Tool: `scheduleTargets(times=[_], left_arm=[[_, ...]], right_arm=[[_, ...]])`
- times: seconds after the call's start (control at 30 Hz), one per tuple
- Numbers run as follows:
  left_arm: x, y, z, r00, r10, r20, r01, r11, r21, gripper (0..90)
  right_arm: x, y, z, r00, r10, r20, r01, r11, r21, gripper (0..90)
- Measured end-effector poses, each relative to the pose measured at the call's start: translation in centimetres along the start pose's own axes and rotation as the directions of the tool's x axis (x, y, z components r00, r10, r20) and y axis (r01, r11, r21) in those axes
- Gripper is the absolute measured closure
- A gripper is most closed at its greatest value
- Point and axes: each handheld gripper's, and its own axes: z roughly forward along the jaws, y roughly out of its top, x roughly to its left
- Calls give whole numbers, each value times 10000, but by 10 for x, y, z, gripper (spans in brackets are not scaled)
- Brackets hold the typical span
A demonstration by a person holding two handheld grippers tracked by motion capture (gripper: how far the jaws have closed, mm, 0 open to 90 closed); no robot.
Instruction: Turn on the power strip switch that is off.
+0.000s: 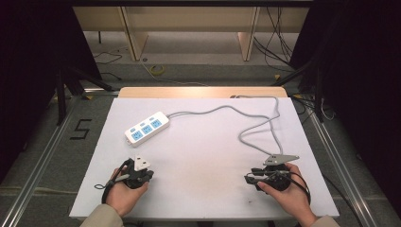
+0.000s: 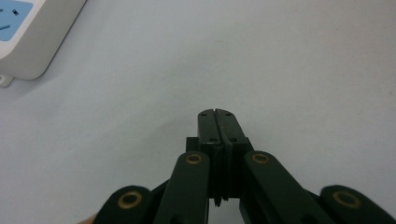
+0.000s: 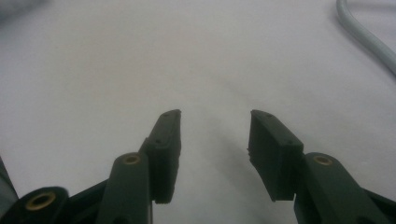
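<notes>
While the person's two hands rest on the near part of the white table (image 1: pixel 203 142), each holds one two-jaw gripper, so there are two grippers in all. The left gripper (image 2: pixel 217 114) sits at the near left; in the left gripper view its two black jaws are pressed flat together with nothing between them, above bare white surface. The right gripper (image 3: pixel 215 126) sits at the near right, well apart from the left one; in the right gripper view its two jaws stand wide apart, holding nothing, with bare tabletop showing in the gap. One grey three-cornered plate (image 1: pixel 281 158) tops the right gripper, and a paler one lies on the left. One white power strip (image 1: pixel 147 128) lies on the left half of the table, farther away than the left gripper and near it but not touching, set on a slant with its far end toward the right. It carries three blue socket faces in a row. A corner of this strip shows at the upper left of the left gripper view. One grey cable (image 1: pixel 246 124) leaves the strip's far right end, runs right across the far part of the table, then loops back toward the right gripper; a stretch of it crosses the upper right corner of the right gripper view. One black numeral five (image 1: pixel 81 128) is marked on the floor to the left of the table.
</notes>
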Motion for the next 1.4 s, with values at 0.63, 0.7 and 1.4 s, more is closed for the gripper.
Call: scheduleTargets(times=[0.63,0.7,1.4], left_arm=[[9,9,-2,9987,-478,-192,482,9986,222,897],[10,10,-2,9987,-451,-224,457,9986,264,897],[23,15,-5,9966,-600,-572,621,9974,364,897]], right_arm=[[0,0,0,10000,-23,29,23,10000,-32,548],[0,0,0,10000,-24,27,24,10000,-21,548],[0,0,0,10000,-38,39,38,10000,-49,548]])
